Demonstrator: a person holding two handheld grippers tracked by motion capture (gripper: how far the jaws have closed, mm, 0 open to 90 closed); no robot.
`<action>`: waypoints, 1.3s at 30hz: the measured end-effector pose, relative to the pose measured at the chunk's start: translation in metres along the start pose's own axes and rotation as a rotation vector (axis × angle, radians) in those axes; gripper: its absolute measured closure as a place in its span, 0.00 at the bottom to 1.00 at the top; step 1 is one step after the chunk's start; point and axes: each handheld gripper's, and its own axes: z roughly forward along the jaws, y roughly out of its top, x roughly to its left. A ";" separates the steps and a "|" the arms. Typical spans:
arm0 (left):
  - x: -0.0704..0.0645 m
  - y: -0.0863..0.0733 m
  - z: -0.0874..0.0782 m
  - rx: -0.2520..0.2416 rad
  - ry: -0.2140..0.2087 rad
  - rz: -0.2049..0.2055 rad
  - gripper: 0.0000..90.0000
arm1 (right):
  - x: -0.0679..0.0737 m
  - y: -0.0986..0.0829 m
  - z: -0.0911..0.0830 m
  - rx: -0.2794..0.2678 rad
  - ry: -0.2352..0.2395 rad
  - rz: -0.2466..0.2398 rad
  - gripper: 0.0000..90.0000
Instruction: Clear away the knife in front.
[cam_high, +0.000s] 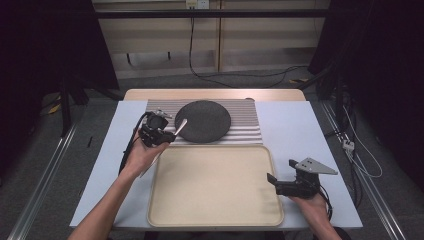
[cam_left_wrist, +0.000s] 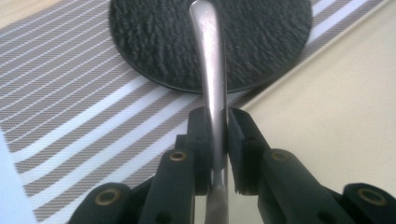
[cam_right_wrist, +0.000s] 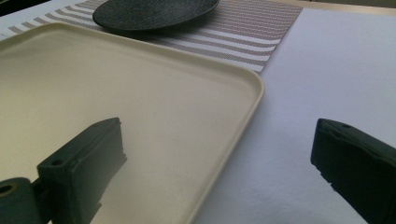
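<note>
A silver piece of cutlery is clamped in my left gripper, which is shut on its handle above the left end of the striped placemat. In the left gripper view the handle runs up between the jaws of that gripper and over the dark round plate. The other end sticks back past the hand, its shape hard to tell. My right gripper is open at the right edge of the beige tray, with nothing between its jaws.
The dark plate lies on the placemat behind the tray. The tray rim sits just left of the right gripper's gap, on the white table cover. The floor holds cables and rails beside the table.
</note>
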 end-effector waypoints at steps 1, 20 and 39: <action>-0.002 -0.001 0.000 0.003 -0.002 0.003 0.89 | 0.000 0.000 0.000 0.000 0.000 0.001 0.03; -0.036 -0.008 0.011 0.040 -0.056 0.035 0.89 | 0.000 0.000 -0.001 -0.001 0.003 -0.002 0.03; -0.064 -0.019 0.023 0.089 -0.114 0.047 0.89 | 0.000 0.000 0.000 0.000 0.007 -0.002 0.03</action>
